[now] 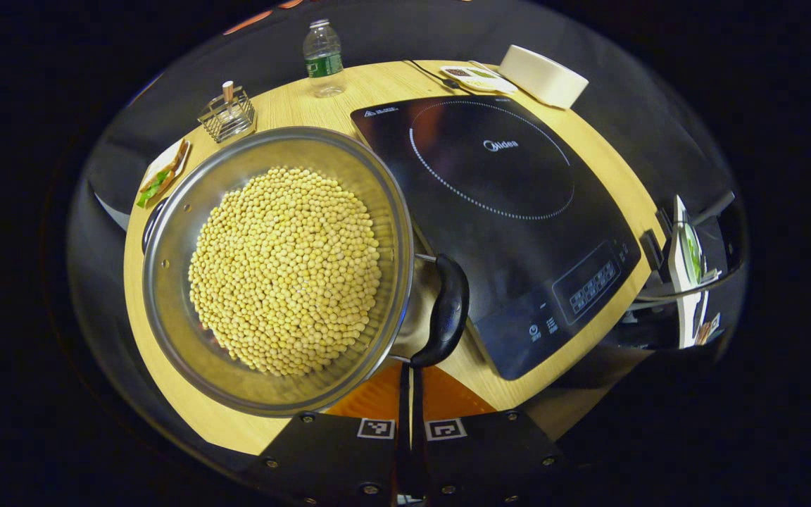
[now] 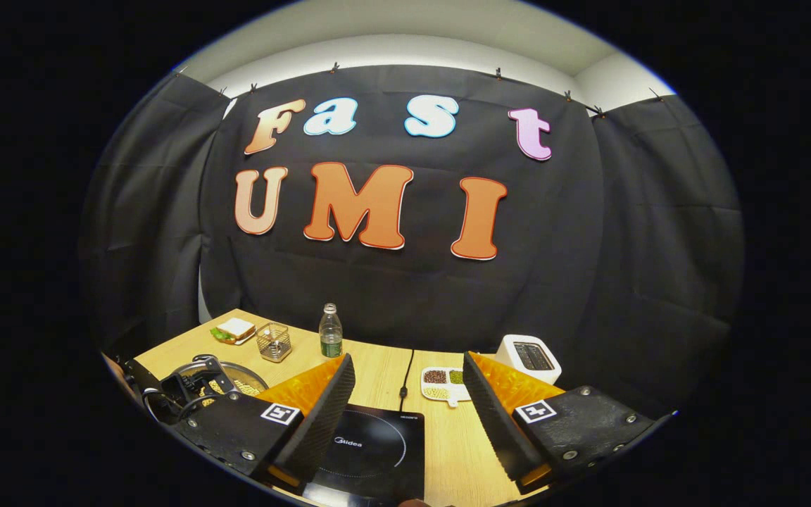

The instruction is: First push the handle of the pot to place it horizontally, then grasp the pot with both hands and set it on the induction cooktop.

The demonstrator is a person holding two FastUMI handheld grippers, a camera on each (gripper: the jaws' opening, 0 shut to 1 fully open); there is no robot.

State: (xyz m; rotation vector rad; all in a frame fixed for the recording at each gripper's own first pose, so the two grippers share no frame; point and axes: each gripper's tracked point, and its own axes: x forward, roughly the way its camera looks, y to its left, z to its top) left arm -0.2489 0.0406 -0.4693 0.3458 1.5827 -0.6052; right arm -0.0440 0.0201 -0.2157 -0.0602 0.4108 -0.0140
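The pot (image 1: 286,271) is full of little yellow beans (image 1: 286,271) and sits on the wooden table (image 1: 377,84), near its left edge, just beside the induction cooktop (image 1: 490,211) — not on it yet. The black side handle (image 1: 448,310) on the pot's cooktop side looks like it lies flat now, so the pushing step seems mostly done. In the left gripper view the left gripper (image 1: 411,394) is pressed together, with hardly any gap, and its tip is right at the lower end of that handle; it is poking, not pinching.

In the right gripper view the right gripper (image 2: 409,415) is spread wide and holds nothing. It hangs over the near edge of the table, above the cooktop (image 2: 370,451), well apart from the pot (image 2: 236,384).

What is left, I think — both grippers must grab the pot and lift it onto the cooktop
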